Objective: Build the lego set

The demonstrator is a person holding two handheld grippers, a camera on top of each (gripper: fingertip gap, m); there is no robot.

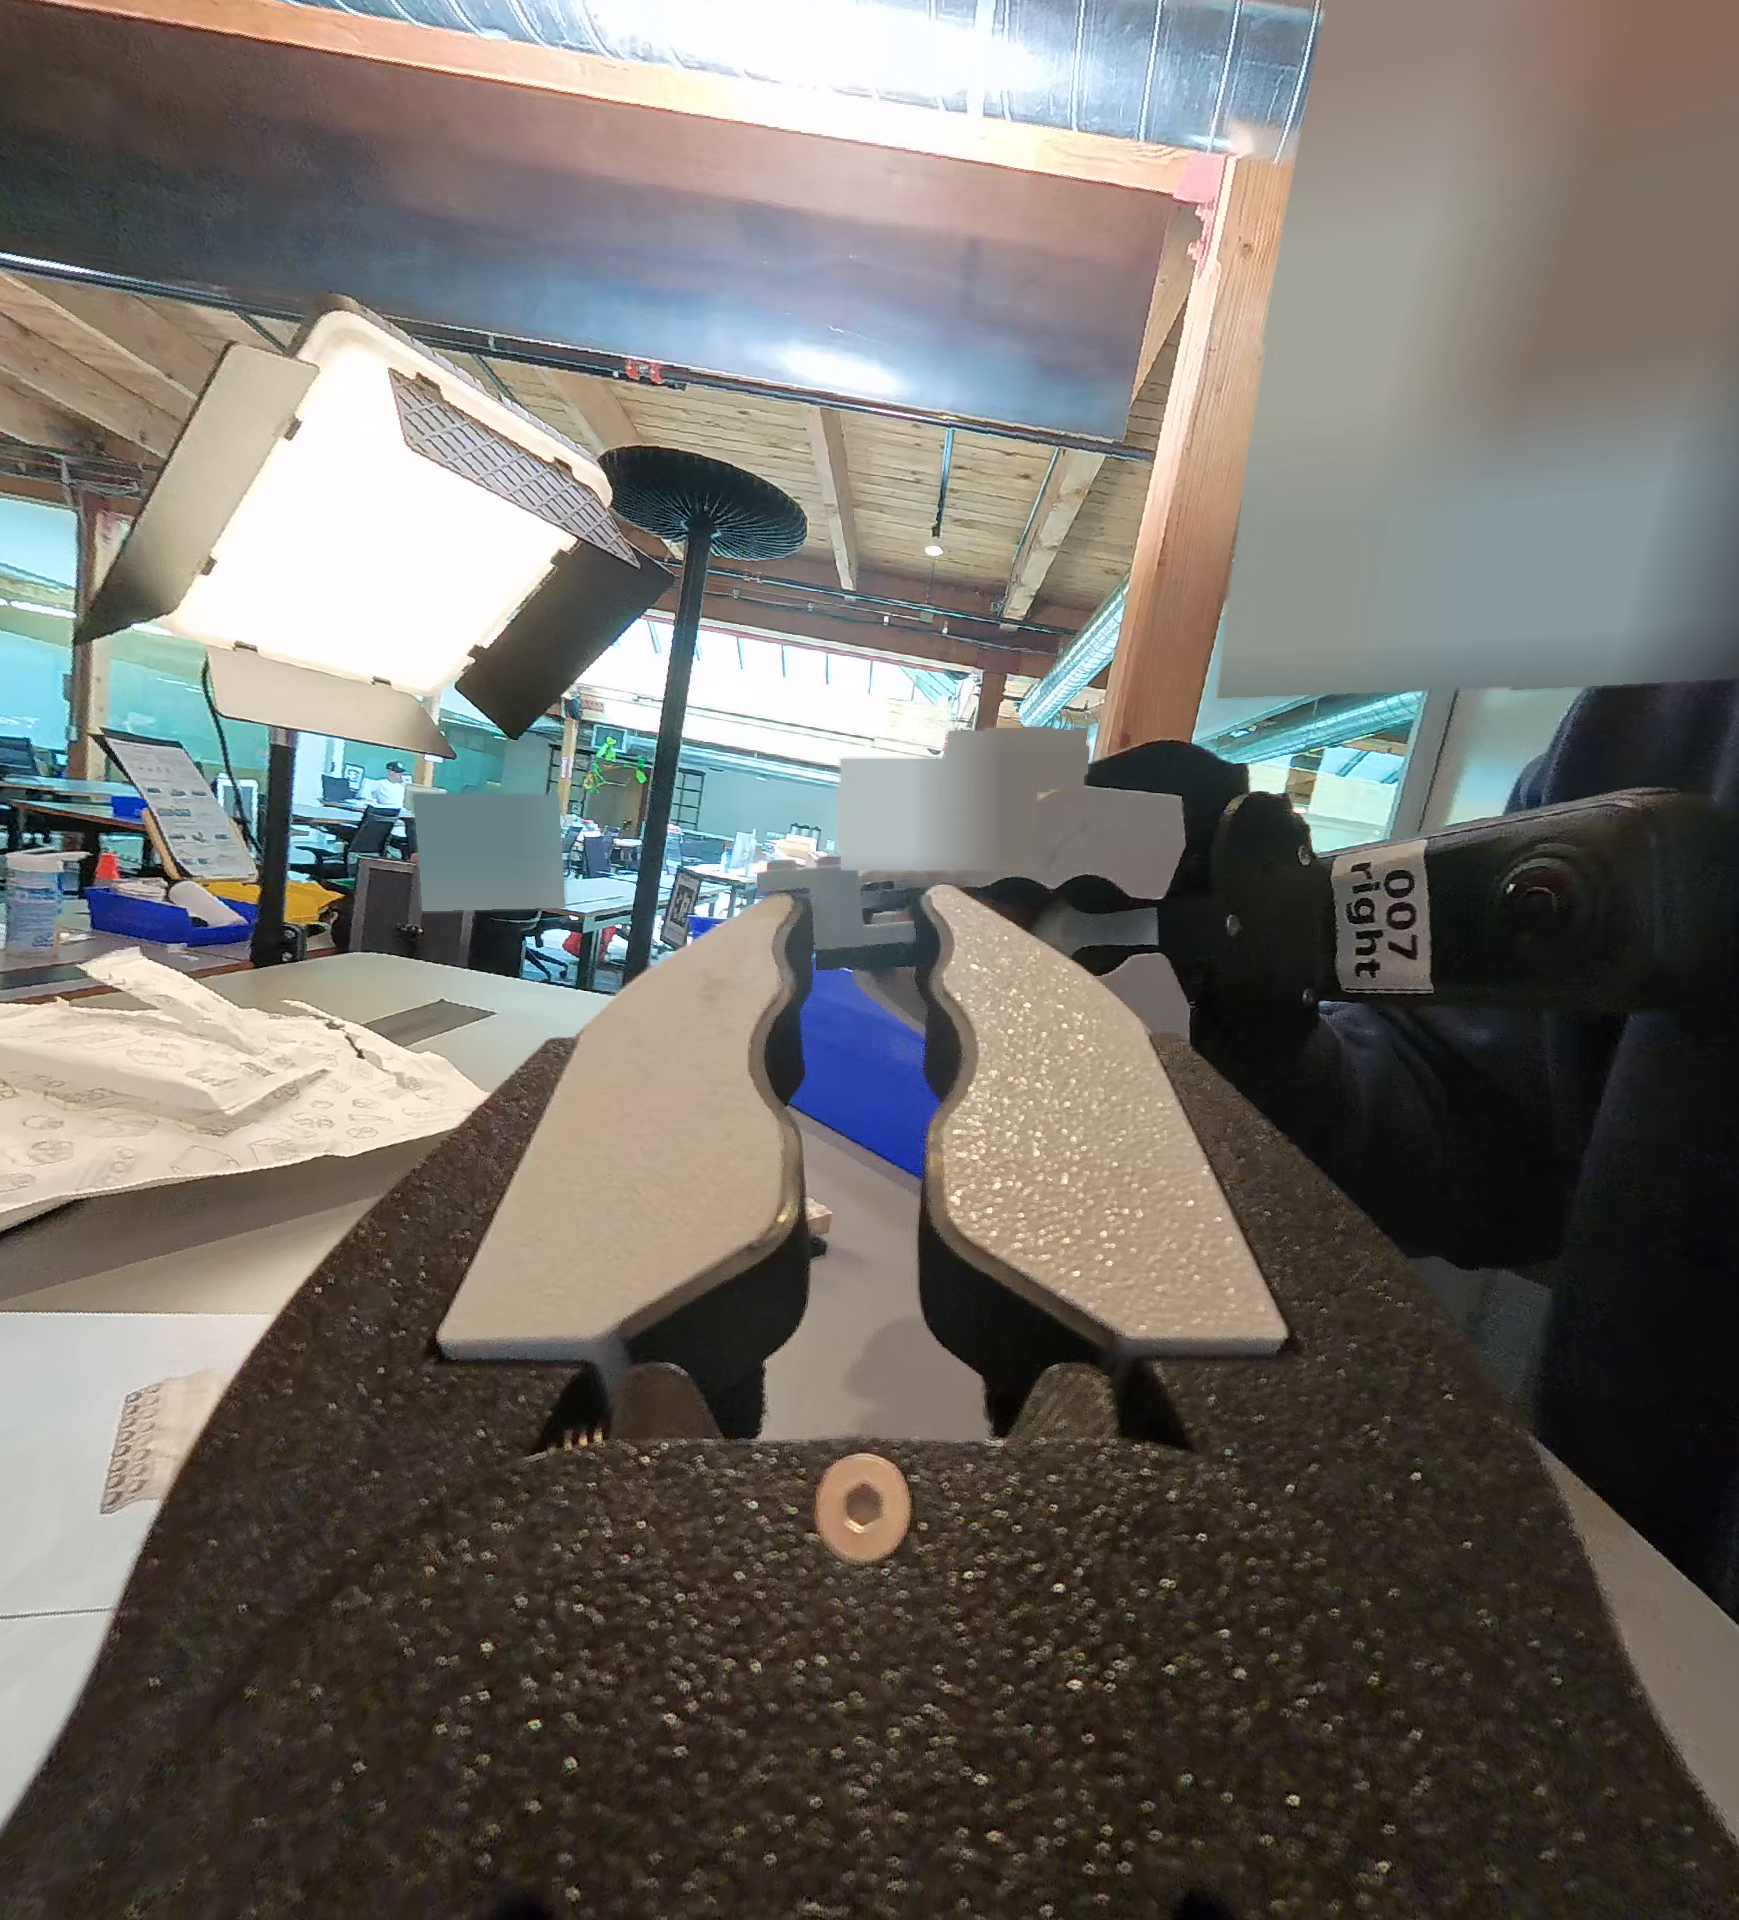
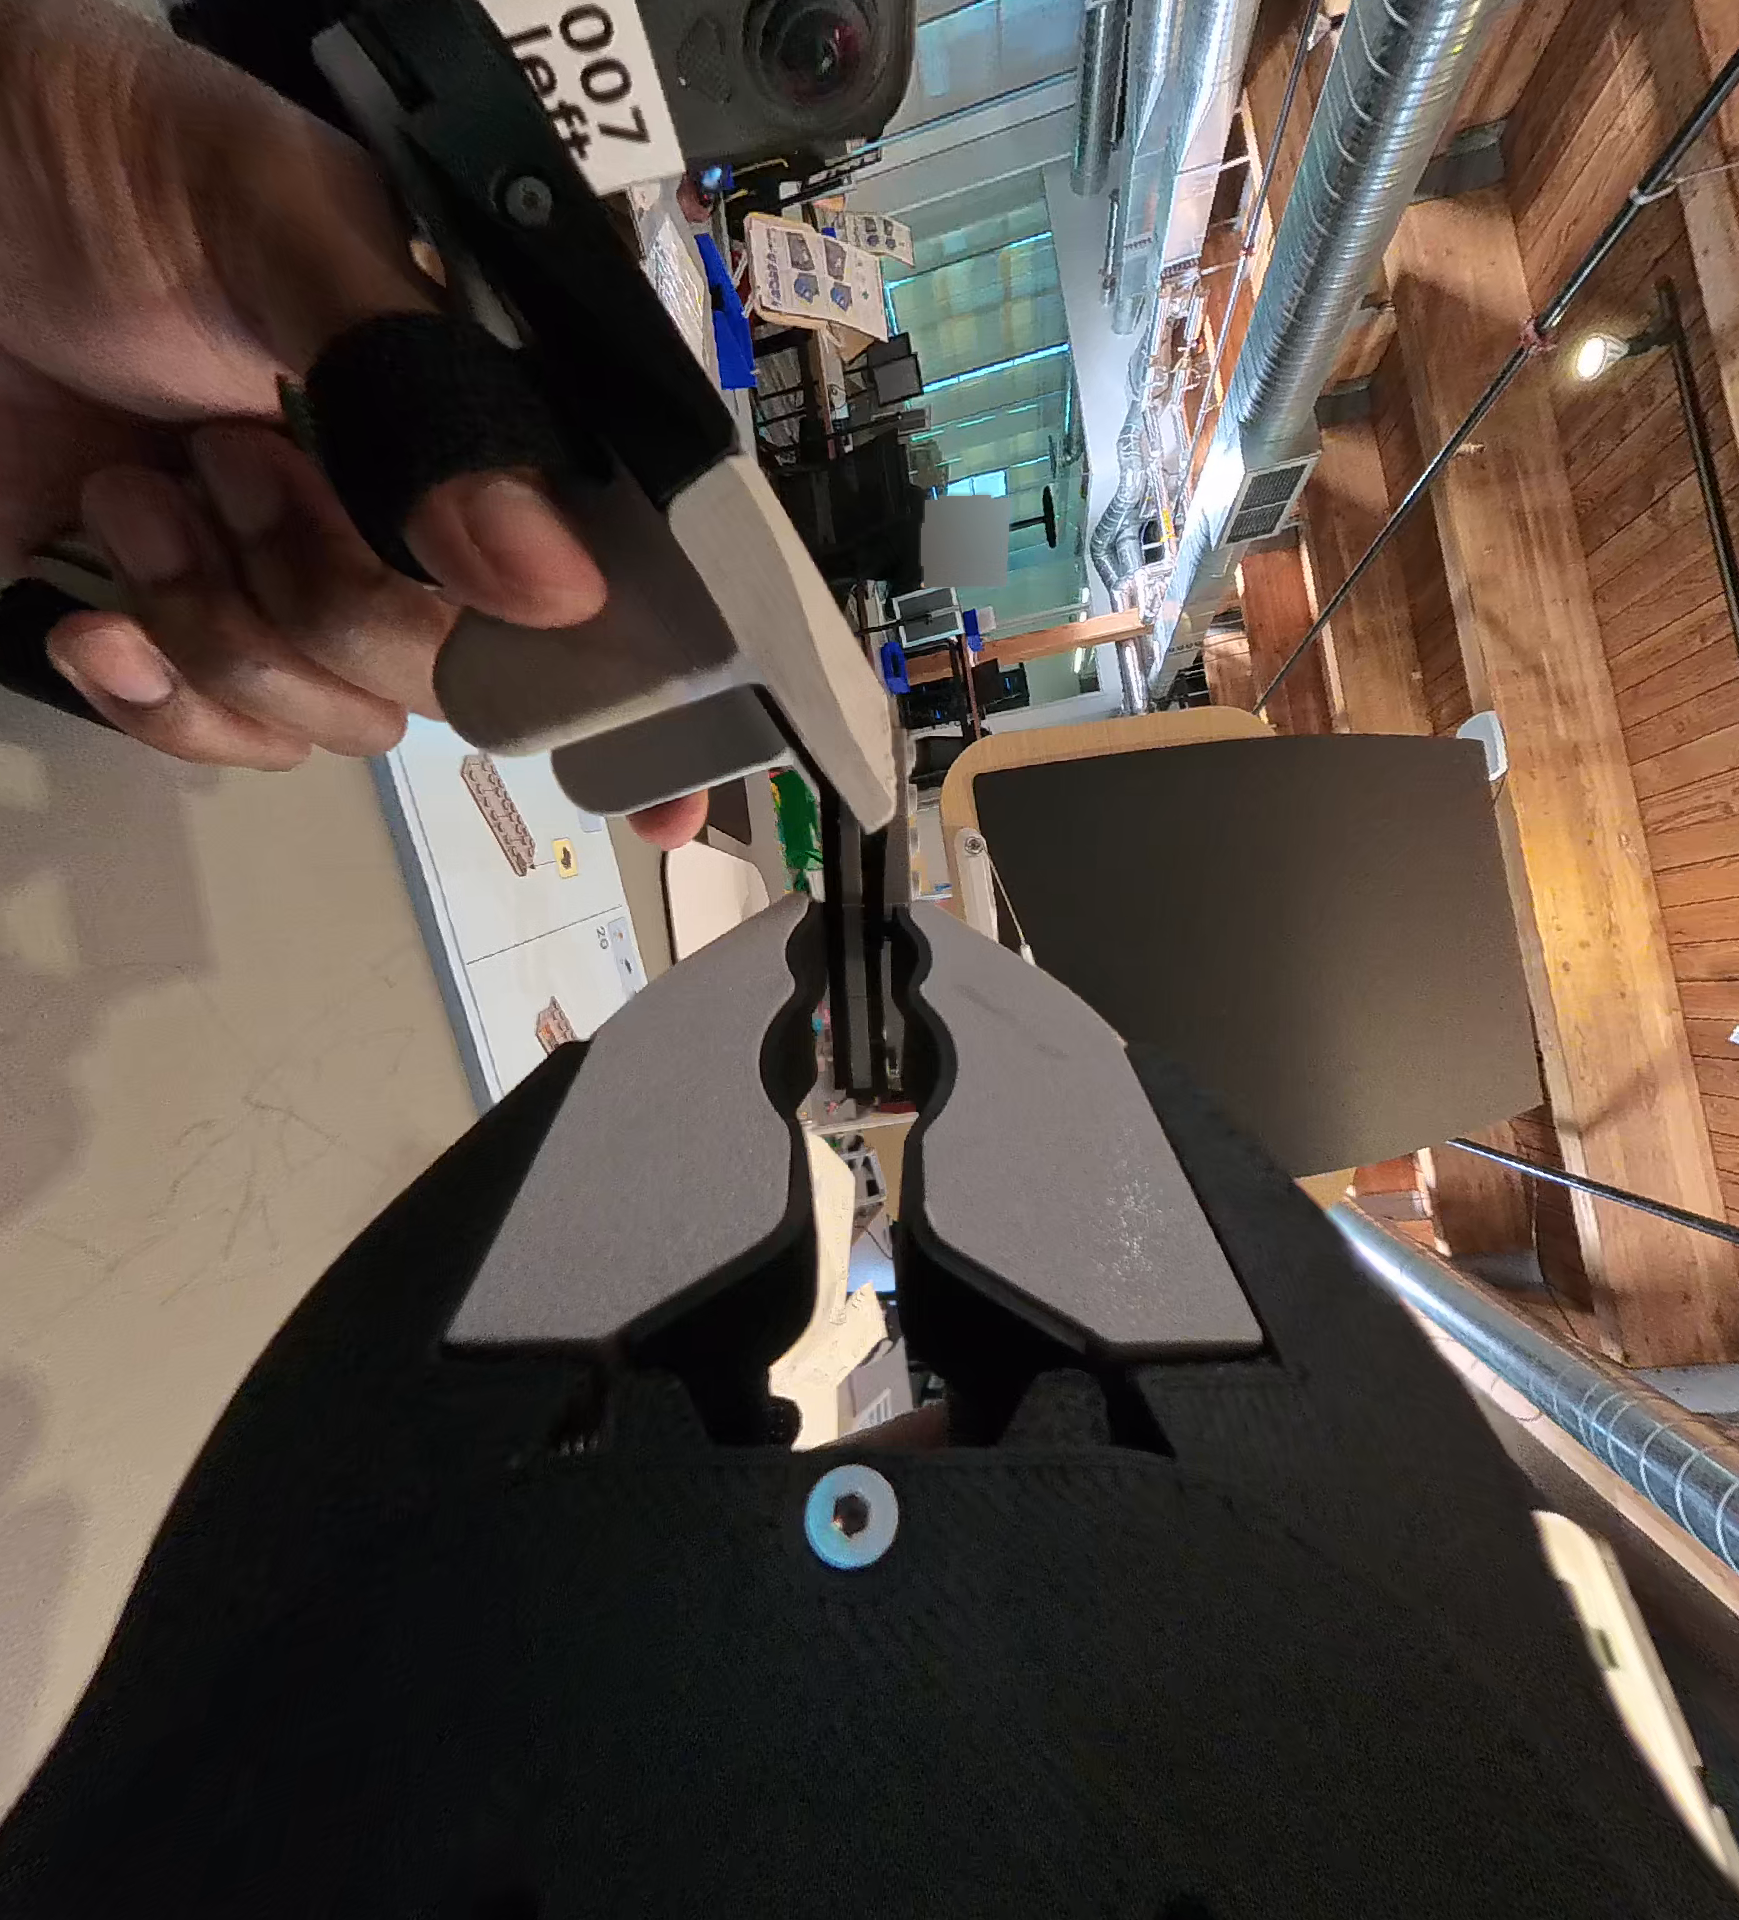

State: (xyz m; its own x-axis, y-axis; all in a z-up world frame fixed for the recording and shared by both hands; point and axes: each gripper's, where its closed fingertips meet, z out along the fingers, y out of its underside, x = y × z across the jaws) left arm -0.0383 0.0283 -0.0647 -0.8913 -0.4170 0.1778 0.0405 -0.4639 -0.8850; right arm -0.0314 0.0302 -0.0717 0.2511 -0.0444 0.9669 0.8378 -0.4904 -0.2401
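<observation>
Left gripper [image 1: 863, 914] clamped on grey brick assembly [image 1: 844, 920]; right gripper [image 2: 857, 925] clamped on same assembly's black plate [image 2: 852, 997], tips nearly meeting.

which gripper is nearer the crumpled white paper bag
Left. The left gripper is just right of the paper bag; the right gripper is farther right, beyond it.

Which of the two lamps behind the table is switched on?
The square panel lamp with hinged flaps, on the left of the left wrist view, glows bright white. The tall black pole lamp with a round ribbed head beside it looks dark.
</observation>
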